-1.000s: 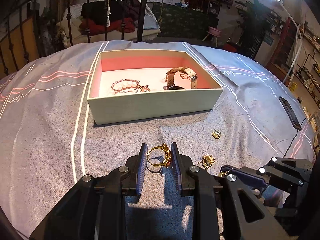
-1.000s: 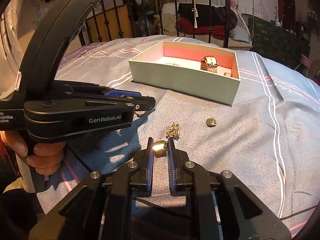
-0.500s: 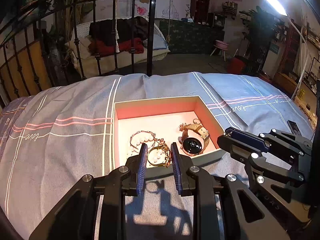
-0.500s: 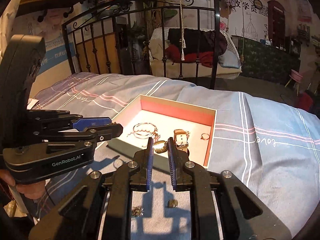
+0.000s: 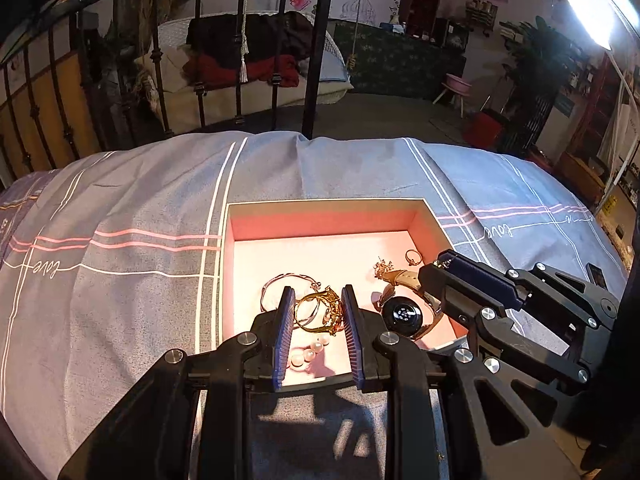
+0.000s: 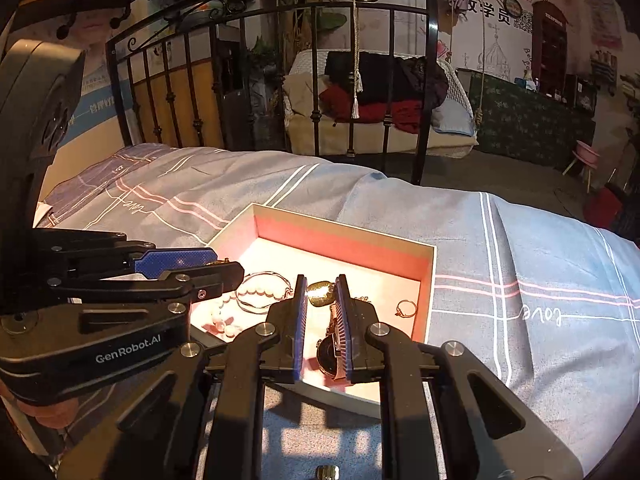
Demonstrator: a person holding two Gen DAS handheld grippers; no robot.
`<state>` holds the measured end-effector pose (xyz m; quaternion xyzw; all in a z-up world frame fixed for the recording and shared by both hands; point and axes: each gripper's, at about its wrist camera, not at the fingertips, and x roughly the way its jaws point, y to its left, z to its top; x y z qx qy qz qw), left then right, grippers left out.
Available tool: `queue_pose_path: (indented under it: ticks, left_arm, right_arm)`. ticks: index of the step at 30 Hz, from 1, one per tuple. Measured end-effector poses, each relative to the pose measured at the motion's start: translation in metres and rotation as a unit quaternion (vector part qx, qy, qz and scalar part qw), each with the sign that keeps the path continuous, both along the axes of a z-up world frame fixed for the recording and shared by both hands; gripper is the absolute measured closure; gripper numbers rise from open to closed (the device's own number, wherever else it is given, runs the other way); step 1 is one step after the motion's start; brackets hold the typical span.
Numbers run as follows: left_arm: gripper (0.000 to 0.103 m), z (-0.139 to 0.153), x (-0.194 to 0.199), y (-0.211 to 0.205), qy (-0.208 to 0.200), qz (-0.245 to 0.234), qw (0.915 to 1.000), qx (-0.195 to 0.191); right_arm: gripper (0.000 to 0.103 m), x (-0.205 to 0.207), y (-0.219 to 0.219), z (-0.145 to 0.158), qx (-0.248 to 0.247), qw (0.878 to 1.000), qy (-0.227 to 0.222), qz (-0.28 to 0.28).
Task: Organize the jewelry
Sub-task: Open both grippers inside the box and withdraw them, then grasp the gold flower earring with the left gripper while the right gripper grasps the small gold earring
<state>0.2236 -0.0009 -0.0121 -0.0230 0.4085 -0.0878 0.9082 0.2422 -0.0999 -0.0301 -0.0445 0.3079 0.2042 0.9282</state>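
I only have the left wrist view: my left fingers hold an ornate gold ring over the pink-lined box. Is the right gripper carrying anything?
Observer: Yes. The right wrist view shows the right gripper shut on a small oval gold pendant, clamped between its blue-padded fingers.
Operator: Is it over the box?
Observer: It is. The pendant hangs above the pink floor of the open pale cardboard box, and the black-faced watch lies below the fingers.
Operator: Anything outside the box?
Observer: One small gold piece lies on the grey striped bedspread, on the near side of the box.
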Motion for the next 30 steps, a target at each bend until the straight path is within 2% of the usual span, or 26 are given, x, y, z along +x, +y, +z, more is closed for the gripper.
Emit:
queue_pose_path:
  ticks: [13, 14, 15, 17, 19, 21, 24, 26, 30]
  left_arm:
    - [0.079, -0.015, 0.013, 0.002, 0.021, 0.007, 0.9997, -0.003]
    - [0.077, -0.014, 0.013, 0.003, 0.02, 0.008, 0.9997, -0.005]
    - [0.069, -0.013, 0.012, 0.004, 0.019, 0.008, 0.9998, -0.007]
    - [0.057, -0.008, 0.007, 0.005, 0.009, 0.01, 0.9999, -0.007]
    - [0.052, -0.001, -0.003, 0.004, -0.005, 0.005, 1.0, -0.004]
    - [0.04, 0.004, -0.018, 0.002, -0.016, -0.001, 0.9999, -0.006]
    - [0.037, 0.004, -0.05, -0.003, -0.024, -0.012, 0.9995, -0.013]
    - [0.036, -0.005, -0.073, -0.011, -0.02, -0.027, 0.9993, -0.015]
    - [0.036, -0.029, -0.11, -0.035, -0.008, -0.061, 0.9981, 0.005]
  right_arm:
    - [0.088, 0.004, 0.007, -0.013, -0.018, 1.0, 0.017, 0.014]
    - [0.087, 0.004, 0.007, -0.013, -0.017, 1.0, 0.018, 0.015]
    - [0.085, 0.003, 0.006, -0.013, -0.017, 0.999, 0.021, 0.018]
    - [0.057, -0.003, 0.003, -0.012, -0.017, 1.0, 0.015, 0.017]
    - [0.056, -0.014, -0.003, -0.009, -0.021, 1.0, 0.006, 0.015]
    - [0.056, -0.03, -0.013, -0.007, -0.021, 1.0, 0.008, 0.006]
    - [0.055, -0.062, -0.036, -0.01, -0.022, 1.0, 0.012, -0.015]
    - [0.049, -0.084, -0.052, -0.019, -0.022, 0.999, 0.021, -0.032]
    - [0.048, -0.12, -0.079, -0.044, -0.031, 0.996, 0.05, -0.065]
